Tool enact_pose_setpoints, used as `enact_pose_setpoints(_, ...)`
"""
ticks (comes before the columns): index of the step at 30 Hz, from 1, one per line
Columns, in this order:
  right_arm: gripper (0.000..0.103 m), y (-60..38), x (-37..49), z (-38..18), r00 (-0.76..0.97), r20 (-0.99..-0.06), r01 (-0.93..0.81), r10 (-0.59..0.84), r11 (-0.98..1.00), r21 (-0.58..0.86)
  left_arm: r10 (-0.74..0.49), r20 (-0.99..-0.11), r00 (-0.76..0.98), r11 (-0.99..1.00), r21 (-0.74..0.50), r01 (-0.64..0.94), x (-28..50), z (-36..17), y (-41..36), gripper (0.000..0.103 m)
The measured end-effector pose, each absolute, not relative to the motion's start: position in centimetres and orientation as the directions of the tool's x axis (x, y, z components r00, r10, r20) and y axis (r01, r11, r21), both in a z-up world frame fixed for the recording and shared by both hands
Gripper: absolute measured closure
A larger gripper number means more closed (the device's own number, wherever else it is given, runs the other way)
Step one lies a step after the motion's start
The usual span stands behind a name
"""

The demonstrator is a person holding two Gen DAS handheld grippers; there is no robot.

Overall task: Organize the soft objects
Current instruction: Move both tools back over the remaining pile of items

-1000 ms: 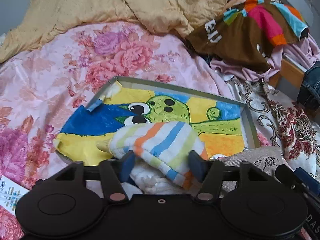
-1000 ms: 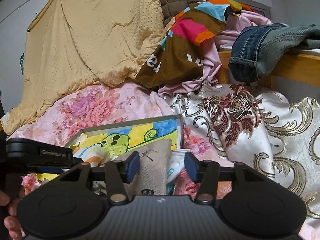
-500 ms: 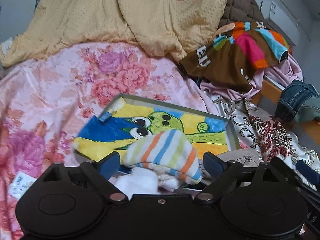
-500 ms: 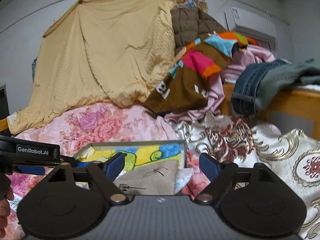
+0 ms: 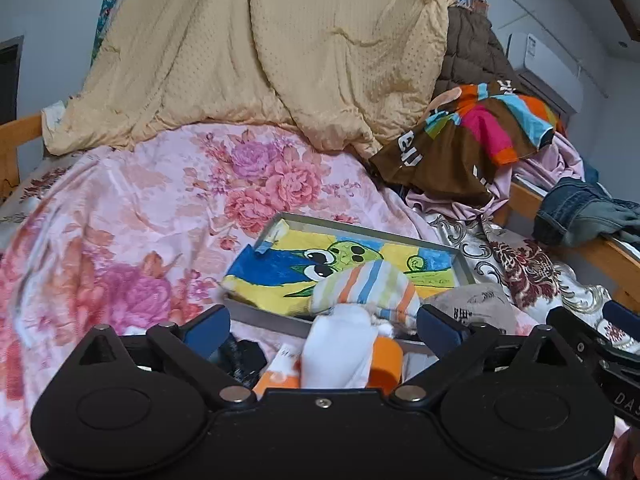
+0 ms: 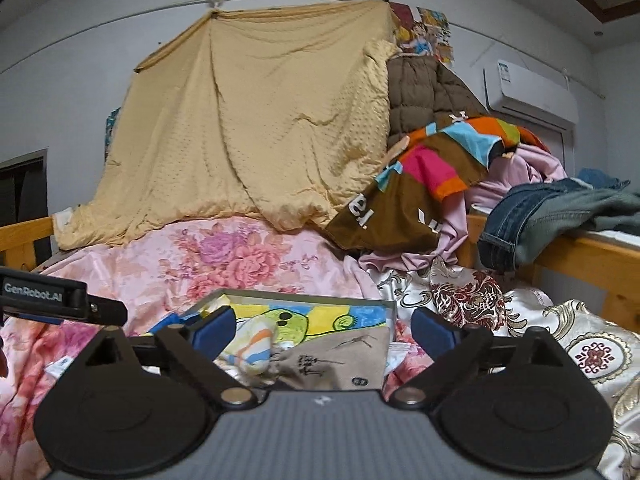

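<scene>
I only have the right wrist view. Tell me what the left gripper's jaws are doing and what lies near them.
Observer: The left gripper has its jaws opening wide. The striped sock lies just beyond them, and nothing is gripped.
Operator: Report anything nearer than that sock.
Observer: A white soft piece lies just in front of it, across the near rim of the tray.
Operator: Name what's beside that piece.
Observer: Orange items sit on both sides of it, low between the jaws.
</scene>
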State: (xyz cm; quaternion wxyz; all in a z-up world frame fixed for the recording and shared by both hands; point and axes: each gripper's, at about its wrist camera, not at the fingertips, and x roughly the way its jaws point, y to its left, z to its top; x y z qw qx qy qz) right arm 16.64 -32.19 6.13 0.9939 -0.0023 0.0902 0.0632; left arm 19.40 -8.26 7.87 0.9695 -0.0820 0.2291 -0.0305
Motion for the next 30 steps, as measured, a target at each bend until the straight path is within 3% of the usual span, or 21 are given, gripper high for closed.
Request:
enact_pose_setpoints(12,0.000,-29.3,10.0,6.9,0.973,-0.187,-0.145,0.138,0.989,-0.028,-0.100,-0.382,0.919,0.985,-0.167,0.037,11.4,7.5,-5.3,0.001)
enact_pose_setpoints(20,0.000,-27.7,6.1,6.4,0.968,-0.221,-0.137,0.121,0.989,-0.061,-0.094,-0.419,0.903,0.990,-0.139,0.038,8.2,6.1,-4.1,0.001)
enact_pose_setpoints(30,0.000,-26.2,3.8,5.6,0.955,-0.277,-0.128,0.108,0.990,-0.056,-0.101,-0.405,0.909,0.993,-0.092,0.069,5.0,4.5,-3.1,0.001)
